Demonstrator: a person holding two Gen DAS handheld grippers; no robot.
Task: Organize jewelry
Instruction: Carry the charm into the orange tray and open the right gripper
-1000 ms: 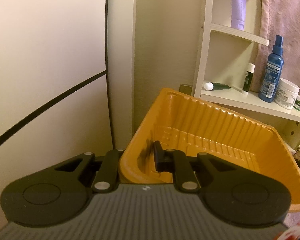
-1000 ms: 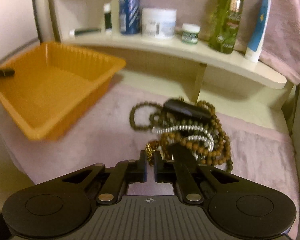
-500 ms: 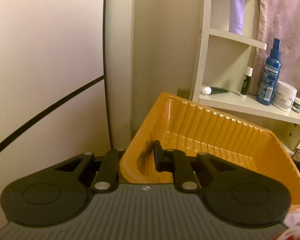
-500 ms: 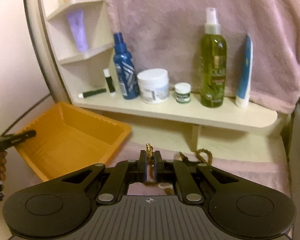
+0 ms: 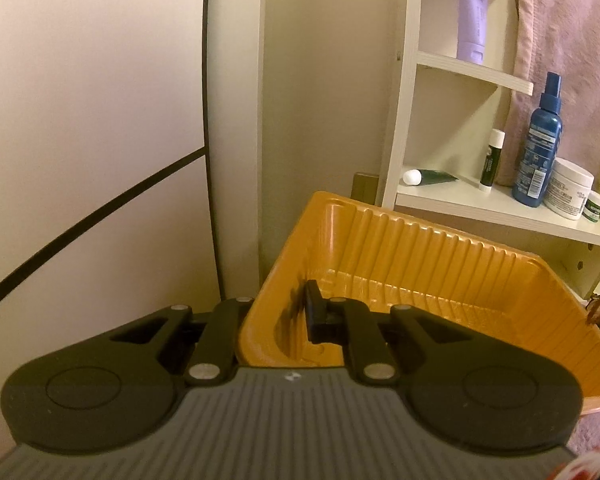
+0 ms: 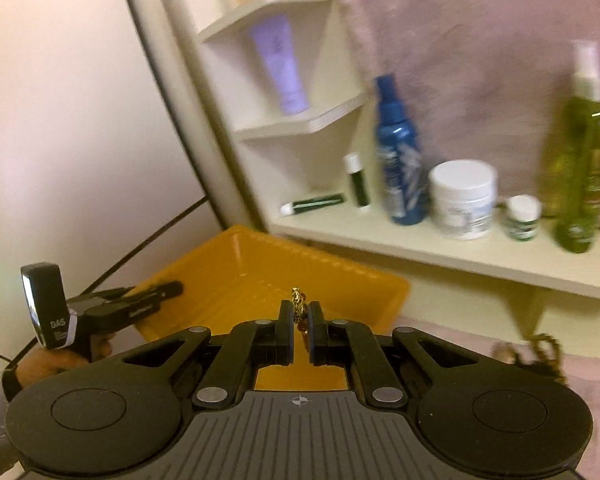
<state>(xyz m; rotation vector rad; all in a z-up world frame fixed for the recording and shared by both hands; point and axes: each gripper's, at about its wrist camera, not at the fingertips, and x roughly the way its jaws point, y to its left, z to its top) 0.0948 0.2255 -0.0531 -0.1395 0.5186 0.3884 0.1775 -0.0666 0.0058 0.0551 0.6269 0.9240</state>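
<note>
left view: left gripper [image 5: 278, 320] clamped on the near wall of the orange tray [image 5: 440, 264], one finger inside, one outside; shelf [image 5: 500, 210] with blue bottle [image 5: 538, 152] and jar [image 5: 568, 188] behind. right view: right gripper [image 6: 300, 330] pinching a gold chain [image 6: 298, 304] over the tray [image 6: 340, 280]; beads [image 6: 544, 346] on pink cloth at right.

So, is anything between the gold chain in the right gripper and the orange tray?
Nothing visible. The right gripper pinches the gold chain in front of the orange tray, which looks empty inside. The left gripper only clamps the tray's near wall at one corner.
</note>
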